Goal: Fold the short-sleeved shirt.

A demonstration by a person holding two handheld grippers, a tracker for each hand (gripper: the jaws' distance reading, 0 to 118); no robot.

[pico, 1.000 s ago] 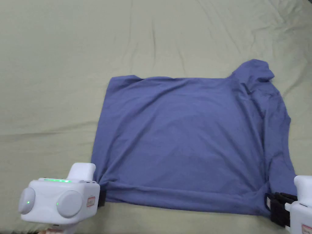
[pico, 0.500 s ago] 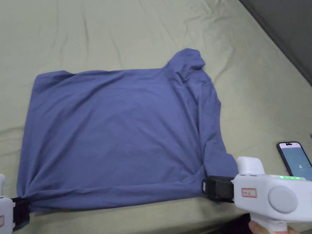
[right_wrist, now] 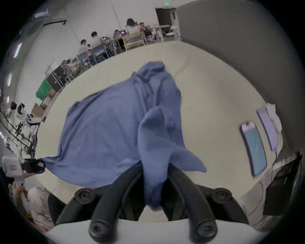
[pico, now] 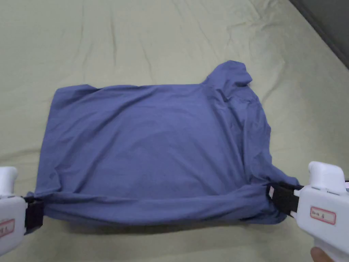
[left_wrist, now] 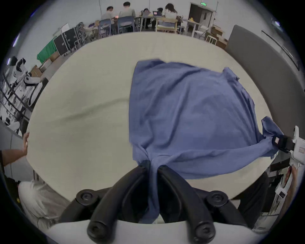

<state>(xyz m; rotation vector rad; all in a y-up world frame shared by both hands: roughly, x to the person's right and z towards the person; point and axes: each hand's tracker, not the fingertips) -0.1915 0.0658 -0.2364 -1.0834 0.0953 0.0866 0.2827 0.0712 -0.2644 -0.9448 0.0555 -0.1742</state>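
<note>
Shirt: the blue short-sleeved shirt lies spread on the pale green bed sheet, towards the near edge and somewhat right of the middle; its near hem is lifted off the sheet and drawn into a taut band between the two grippers, with a shadow under it.
Left gripper: the left gripper is at the shirt's near left corner; in the left gripper view both black jaws are closed together on a bunch of blue cloth.
Right gripper: the right gripper is at the near right corner, by the sleeve; in the right gripper view the jaws pinch a thick fold of the cloth that stands up between them.
Far side of shirt: the far hem corner lies flat; the collar end is humped and creased at the far right.
Open room: bare sheet runs wide beyond the shirt's far edge and to its left; a narrower strip is bare to its right, up to the bed's right edge, where a dark grey panel rises.
Near right edge: two phones lie on the sheet well apart from the shirt, close to that right edge.
Near edge: only a thin strip of sheet lies between the lifted hem and the bed's near edge.
Cut off: both gripper bodies run out of the head view at the lower corners; a fingertip shows under the right one.
Hard to make out: the cloth near the right jaws is blurred, and how the sleeve is layered there cannot be told.
Background: people sit at desks beyond the bed's far edge.
</note>
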